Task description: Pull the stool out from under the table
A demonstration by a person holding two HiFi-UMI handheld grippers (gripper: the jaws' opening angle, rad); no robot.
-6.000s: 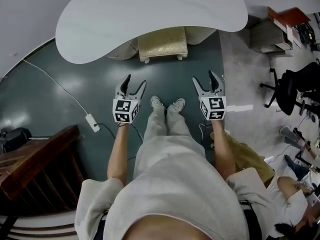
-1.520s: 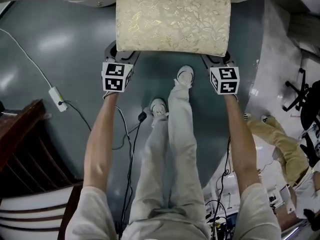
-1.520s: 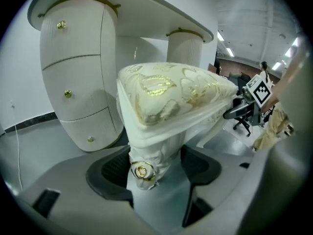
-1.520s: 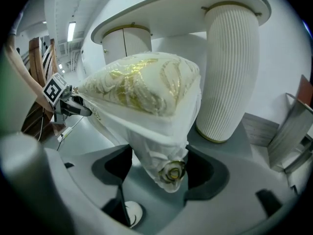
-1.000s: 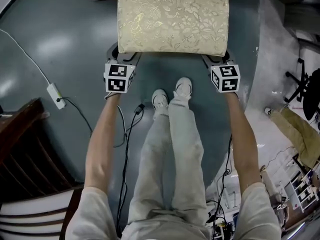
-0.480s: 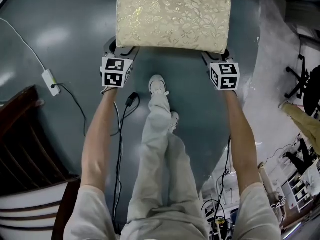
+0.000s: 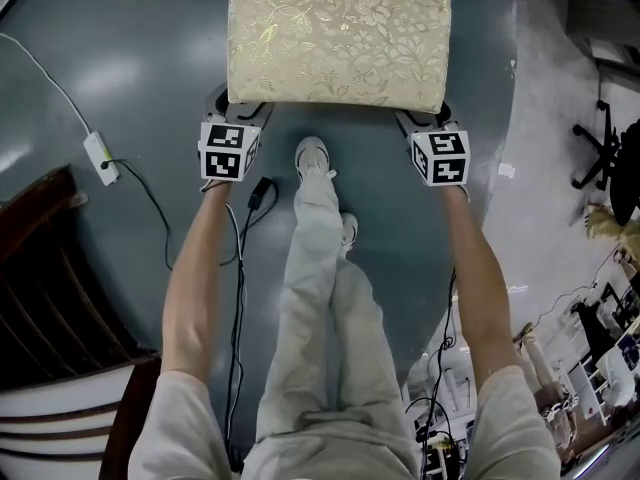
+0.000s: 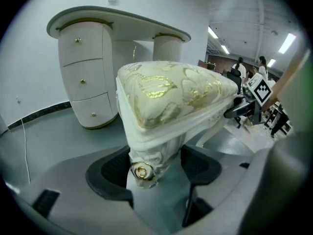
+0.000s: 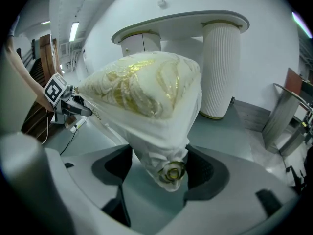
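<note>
The stool (image 7: 337,38) has a gold floral cushion and white legs, and stands on the grey floor at the top of the head view. My left gripper (image 7: 231,118) is shut on its near-left corner leg (image 8: 146,155), and my right gripper (image 7: 419,121) is shut on its near-right corner leg (image 9: 164,160). In each gripper view a gold rosette on the leg sits between the dark pads. The white table (image 8: 117,23) with its drawer column stands behind the stool, well apart from it; it also shows as the table (image 9: 186,23) in the right gripper view.
A white cable with an adapter (image 7: 97,158) and a black cable (image 7: 255,193) lie on the floor at the left. Dark wooden furniture (image 7: 40,288) fills the lower left. The person's shoes (image 7: 312,156) stand just before the stool. An office chair (image 7: 615,168) is at the right edge.
Six seconds ago both grippers were free and the stool was under the table. Now both hold its corners, and it has come away from the table as the person steps back.
</note>
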